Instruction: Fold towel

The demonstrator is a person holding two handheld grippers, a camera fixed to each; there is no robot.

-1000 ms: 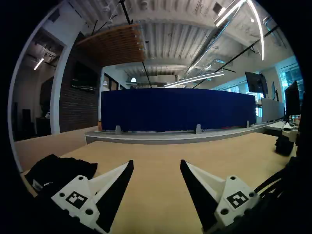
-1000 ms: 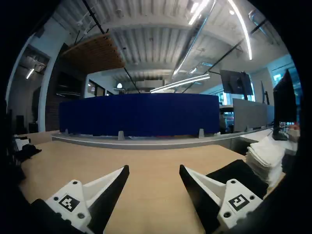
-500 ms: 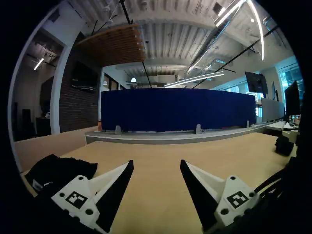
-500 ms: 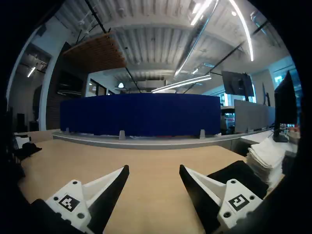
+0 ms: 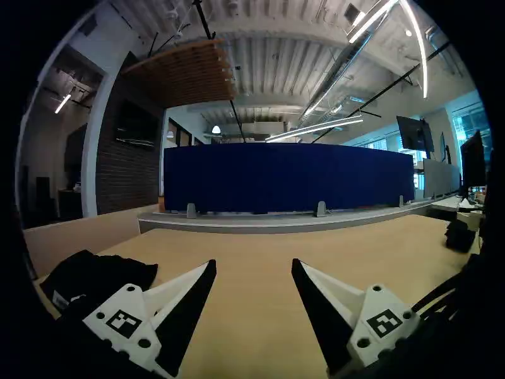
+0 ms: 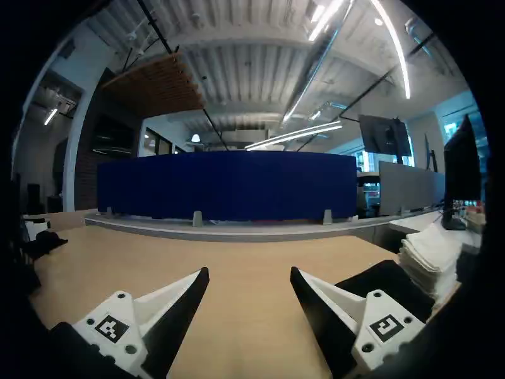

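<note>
My left gripper (image 5: 253, 265) is open just above a light wooden table (image 5: 265, 252), nothing between its fingers. A crumpled black cloth (image 5: 95, 275) lies on the table behind its left finger, near the table's left edge. My right gripper (image 6: 249, 273) is open too, low over the same table. Behind its right finger lies a flat black towel (image 6: 385, 281), and beside that a stack of folded white towels (image 6: 432, 252) at the right edge. At the far left of the right gripper view a small black cloth (image 6: 44, 241) lies on the table.
A long blue partition (image 5: 284, 177) on a grey rail closes the table's far side. A dark bundle (image 5: 459, 235) sits at the right in the left gripper view. Monitors (image 6: 462, 170) stand on desks to the right. Bare tabletop lies ahead of both grippers.
The right gripper view tilted very slightly in the first half second; otherwise nothing has moved.
</note>
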